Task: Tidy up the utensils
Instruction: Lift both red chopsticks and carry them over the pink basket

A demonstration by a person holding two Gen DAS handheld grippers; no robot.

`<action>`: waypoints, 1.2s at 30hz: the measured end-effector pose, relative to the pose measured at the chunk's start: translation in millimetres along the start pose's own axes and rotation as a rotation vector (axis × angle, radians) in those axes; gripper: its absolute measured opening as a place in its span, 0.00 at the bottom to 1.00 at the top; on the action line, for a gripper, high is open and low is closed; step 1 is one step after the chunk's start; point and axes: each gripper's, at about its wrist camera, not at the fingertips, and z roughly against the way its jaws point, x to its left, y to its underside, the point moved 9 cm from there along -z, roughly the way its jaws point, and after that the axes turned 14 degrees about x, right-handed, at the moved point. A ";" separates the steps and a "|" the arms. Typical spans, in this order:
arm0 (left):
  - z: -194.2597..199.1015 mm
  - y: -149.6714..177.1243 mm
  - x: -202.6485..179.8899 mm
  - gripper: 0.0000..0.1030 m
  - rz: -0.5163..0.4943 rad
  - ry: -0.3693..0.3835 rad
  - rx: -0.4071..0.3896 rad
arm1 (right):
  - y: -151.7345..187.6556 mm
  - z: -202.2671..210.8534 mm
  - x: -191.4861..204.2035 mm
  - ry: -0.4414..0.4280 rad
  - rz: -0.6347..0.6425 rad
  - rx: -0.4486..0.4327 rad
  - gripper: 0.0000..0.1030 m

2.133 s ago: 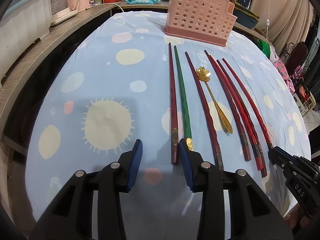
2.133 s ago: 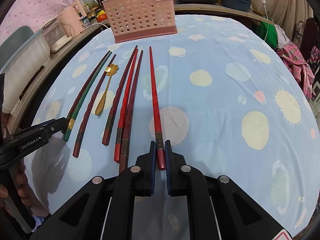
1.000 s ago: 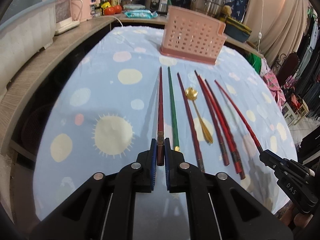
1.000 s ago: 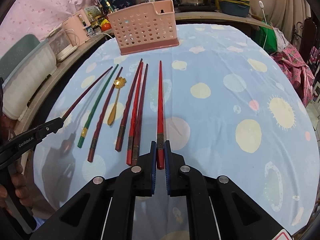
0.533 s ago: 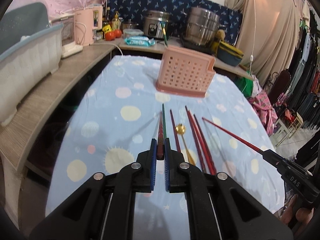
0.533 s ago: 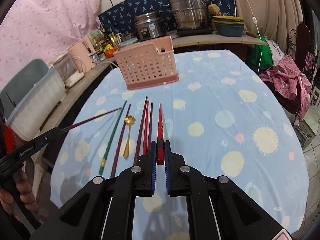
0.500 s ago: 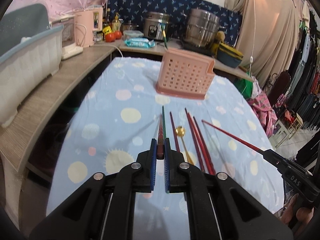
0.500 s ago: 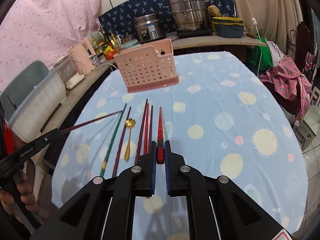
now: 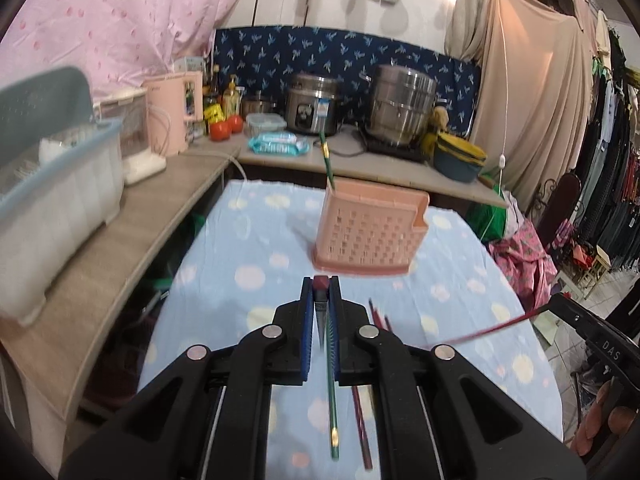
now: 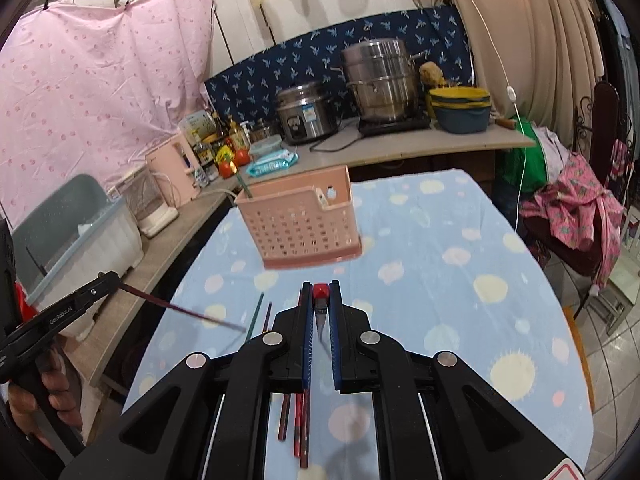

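Transport step: left gripper (image 9: 321, 300) clamps a dark-red chopstick (image 9: 321, 282), right gripper (image 10: 320, 308) a bright-red chopstick (image 10: 320, 291); next, drop both into the pink basket (image 10: 298, 222), frame centre.

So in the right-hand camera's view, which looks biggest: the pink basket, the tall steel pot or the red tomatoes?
1. pink basket, though it is nearer the camera
2. tall steel pot, farther back
3. red tomatoes, clearly smallest

Pink basket (image 9: 370, 236) and tablecloth (image 9: 248, 280) blurred
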 end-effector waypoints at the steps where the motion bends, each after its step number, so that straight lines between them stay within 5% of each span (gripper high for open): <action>1: 0.3 -6.9 -0.7 0.07 -0.001 0.000 -0.007 | -6.5 0.1 -0.6 -0.009 -0.005 -0.007 0.07; 26: 10.7 -226.3 -43.4 0.07 -0.036 0.045 -0.298 | -237.7 -15.1 27.8 -0.072 -0.036 -0.286 0.07; 36: -61.7 -227.1 -34.2 0.07 -0.018 0.036 -0.198 | -245.3 -93.0 24.9 -0.041 -0.040 -0.183 0.07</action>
